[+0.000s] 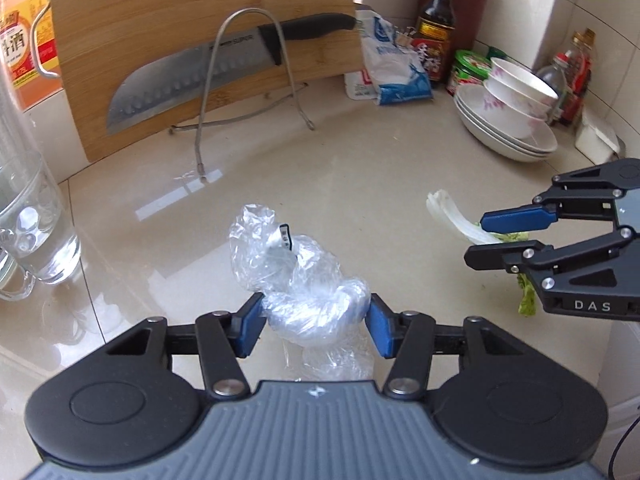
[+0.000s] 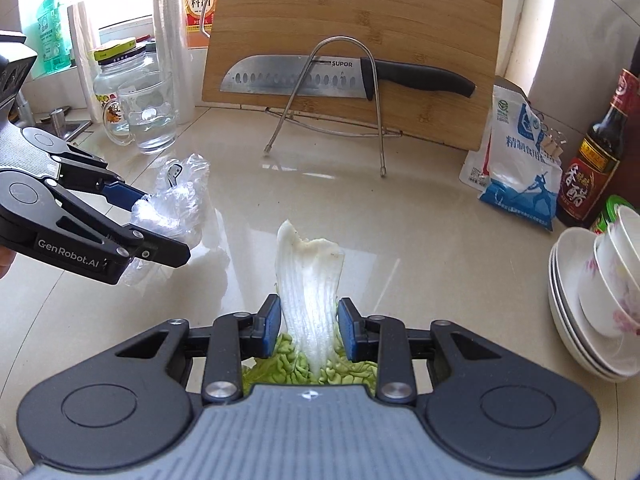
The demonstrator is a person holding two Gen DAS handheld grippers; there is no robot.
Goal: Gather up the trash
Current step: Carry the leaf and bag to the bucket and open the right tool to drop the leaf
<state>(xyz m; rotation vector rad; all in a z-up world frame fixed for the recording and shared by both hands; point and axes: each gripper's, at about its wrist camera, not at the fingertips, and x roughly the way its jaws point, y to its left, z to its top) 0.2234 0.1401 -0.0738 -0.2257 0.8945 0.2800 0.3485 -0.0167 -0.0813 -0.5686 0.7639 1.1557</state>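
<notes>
My left gripper (image 1: 316, 322) is shut on a crumpled clear plastic wrap (image 1: 296, 276) and holds it over the beige counter. The wrap also shows in the right wrist view (image 2: 176, 208), in the left gripper (image 2: 160, 226). My right gripper (image 2: 306, 326) is shut on a cabbage leaf (image 2: 310, 280), pads on its white stalk, with the green leafy end back toward the camera. In the left wrist view the right gripper (image 1: 486, 240) is at the right, with the leaf (image 1: 452, 216) sticking out of it.
A bamboo cutting board (image 2: 360, 20) with a knife (image 2: 320, 78) on a wire rack (image 2: 332, 112) stands at the back. A glass mug of water (image 2: 148, 120) and jars are left. A salt bag (image 2: 520, 160), vinegar bottle (image 2: 596, 152) and stacked bowls (image 2: 596, 300) are right.
</notes>
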